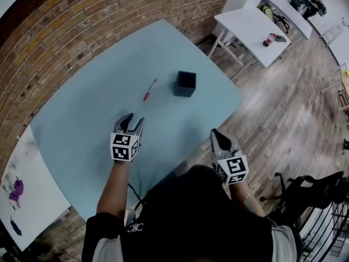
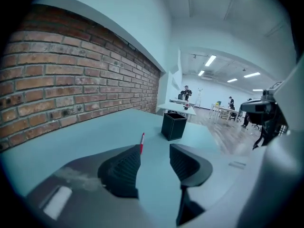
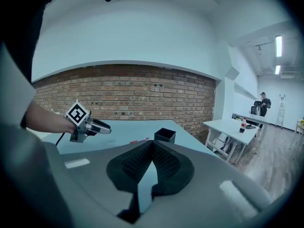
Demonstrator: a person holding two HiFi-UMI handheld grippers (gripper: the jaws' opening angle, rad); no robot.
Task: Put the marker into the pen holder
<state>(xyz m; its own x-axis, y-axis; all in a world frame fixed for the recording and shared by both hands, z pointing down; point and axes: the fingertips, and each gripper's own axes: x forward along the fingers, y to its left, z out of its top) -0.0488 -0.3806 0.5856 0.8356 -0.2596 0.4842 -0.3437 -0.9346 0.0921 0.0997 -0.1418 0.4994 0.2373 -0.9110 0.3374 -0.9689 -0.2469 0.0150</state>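
Marker [image 1: 150,90] lies flat on the blue table [image 1: 82,124] near the black pen holder [image 1: 185,84] — left gripper [image 1: 134,119] hangs short of it, jaws apart and empty, and the right gripper [image 1: 216,135] has its jaws pressed together on nothing. It's thin and round, so an off-center pinch could roll it away or knock the holder.

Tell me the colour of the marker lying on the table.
Red; the marker shows best in the head view.
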